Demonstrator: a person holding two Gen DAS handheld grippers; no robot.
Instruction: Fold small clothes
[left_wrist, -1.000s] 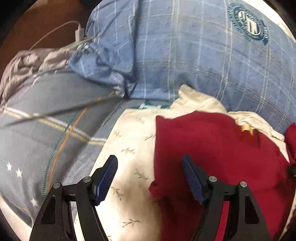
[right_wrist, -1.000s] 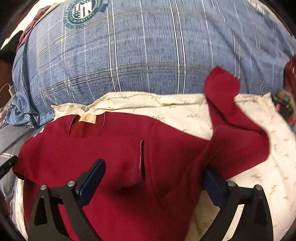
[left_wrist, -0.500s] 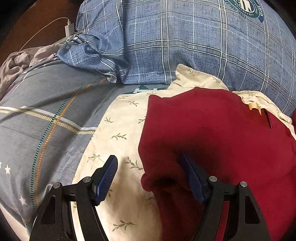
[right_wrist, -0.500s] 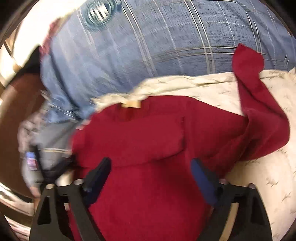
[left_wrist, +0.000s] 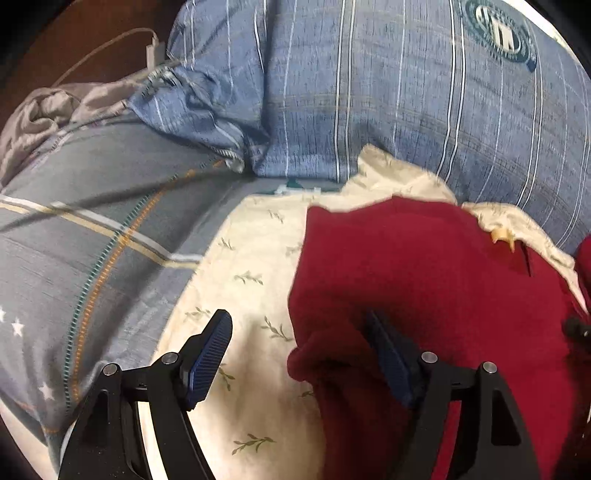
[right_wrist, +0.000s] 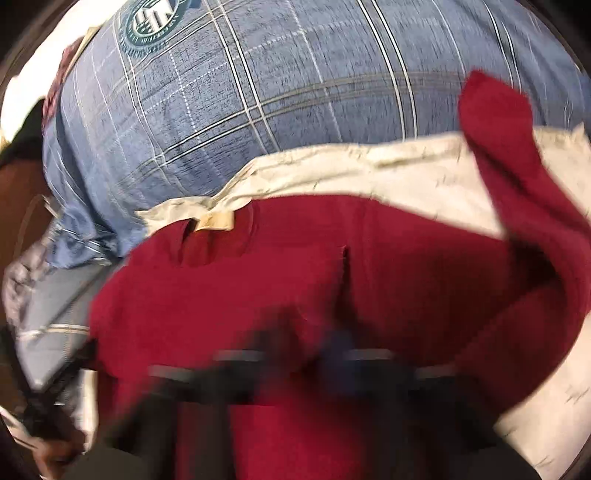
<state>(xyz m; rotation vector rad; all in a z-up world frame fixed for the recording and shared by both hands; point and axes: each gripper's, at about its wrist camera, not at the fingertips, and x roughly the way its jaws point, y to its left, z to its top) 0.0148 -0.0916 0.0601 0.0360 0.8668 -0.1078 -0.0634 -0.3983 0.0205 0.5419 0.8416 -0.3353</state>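
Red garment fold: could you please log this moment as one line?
left gripper: open over red garment edge | right gripper: just closed on red garment | cream cloth underneath

Matt, fuzzy red cloth garment

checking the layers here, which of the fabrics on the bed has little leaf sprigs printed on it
The cream cloth directly under the red garment; the pillow is blue plaid.

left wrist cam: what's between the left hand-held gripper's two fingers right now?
Left wrist view: the left hand-held gripper stands open over the cream leaf-print cloth, with the red garment's bunched left edge lying in the gap too.
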